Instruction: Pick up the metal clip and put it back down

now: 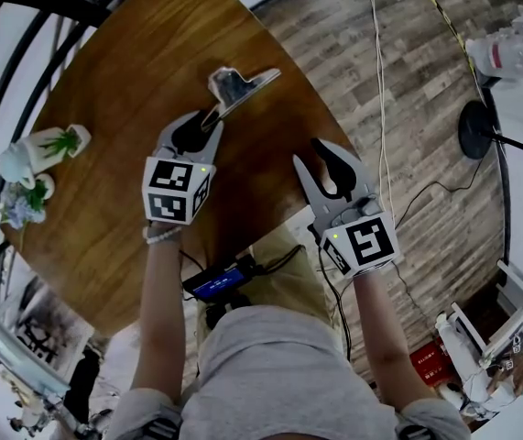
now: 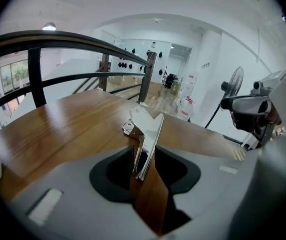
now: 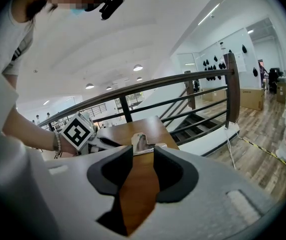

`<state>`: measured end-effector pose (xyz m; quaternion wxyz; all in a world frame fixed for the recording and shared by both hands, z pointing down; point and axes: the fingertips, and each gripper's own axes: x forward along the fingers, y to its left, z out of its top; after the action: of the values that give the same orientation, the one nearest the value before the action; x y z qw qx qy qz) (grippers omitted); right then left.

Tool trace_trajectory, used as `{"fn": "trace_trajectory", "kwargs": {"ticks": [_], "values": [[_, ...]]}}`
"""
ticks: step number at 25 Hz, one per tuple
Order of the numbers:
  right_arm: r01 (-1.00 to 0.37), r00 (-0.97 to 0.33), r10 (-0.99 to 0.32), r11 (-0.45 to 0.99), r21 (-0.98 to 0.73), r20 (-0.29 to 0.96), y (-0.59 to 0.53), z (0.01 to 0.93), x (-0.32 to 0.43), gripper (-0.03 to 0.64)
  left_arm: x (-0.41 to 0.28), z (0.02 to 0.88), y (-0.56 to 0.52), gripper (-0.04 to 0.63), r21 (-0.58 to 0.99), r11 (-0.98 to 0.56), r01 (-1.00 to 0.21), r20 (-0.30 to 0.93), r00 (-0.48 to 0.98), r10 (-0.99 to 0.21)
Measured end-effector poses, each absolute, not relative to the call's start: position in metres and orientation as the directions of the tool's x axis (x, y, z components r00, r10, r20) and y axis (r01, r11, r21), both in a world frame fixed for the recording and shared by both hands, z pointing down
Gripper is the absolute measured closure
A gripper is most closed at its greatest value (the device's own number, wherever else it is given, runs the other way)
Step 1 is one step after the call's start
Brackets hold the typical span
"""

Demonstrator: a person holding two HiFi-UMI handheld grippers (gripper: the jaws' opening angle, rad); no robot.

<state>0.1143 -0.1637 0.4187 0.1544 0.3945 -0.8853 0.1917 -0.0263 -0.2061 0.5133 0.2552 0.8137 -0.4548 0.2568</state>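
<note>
Left gripper (image 1: 203,123) fingers stand wide around the raised handle of the metal clip (image 1: 236,88) on the desk (image 1: 133,62), seemingly positioned to grasp it. Right gripper (image 1: 311,154) waits aside, half-spread and empty.

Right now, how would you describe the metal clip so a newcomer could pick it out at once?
On the wooden table, look just ahead of the left claw. The metal clip is the shiny silver piece whose handle reaches between that claw's tips; the only neighbours, white potted plants, sit at the table's left edge.
</note>
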Motion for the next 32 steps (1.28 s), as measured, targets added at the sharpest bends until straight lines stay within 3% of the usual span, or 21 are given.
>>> {"fn": "trace_trajectory", "kwargs": {"ticks": [9,24,32], "values": [[-0.754,-0.645,-0.634,0.617,-0.225,0.426,-0.165,0.423,0.111,0.491,-0.022,0.524,-0.207,0.491,0.11,-0.499,-0.86,0.687,0.428,-0.587],[-0.763,-0.634,-0.635,0.608,-0.221,0.441,-0.161,0.426,0.115,0.492,-0.014,0.52,-0.2,0.53,0.14,-0.536,-0.832,0.679,0.475,-0.559],[-0.771,-0.622,-0.641,0.6,-0.211,0.449,-0.16,0.428,0.113,0.537,-0.014,0.518,-0.2,0.541,0.158,-0.546,-0.823,0.663,0.499,-0.559]]}}
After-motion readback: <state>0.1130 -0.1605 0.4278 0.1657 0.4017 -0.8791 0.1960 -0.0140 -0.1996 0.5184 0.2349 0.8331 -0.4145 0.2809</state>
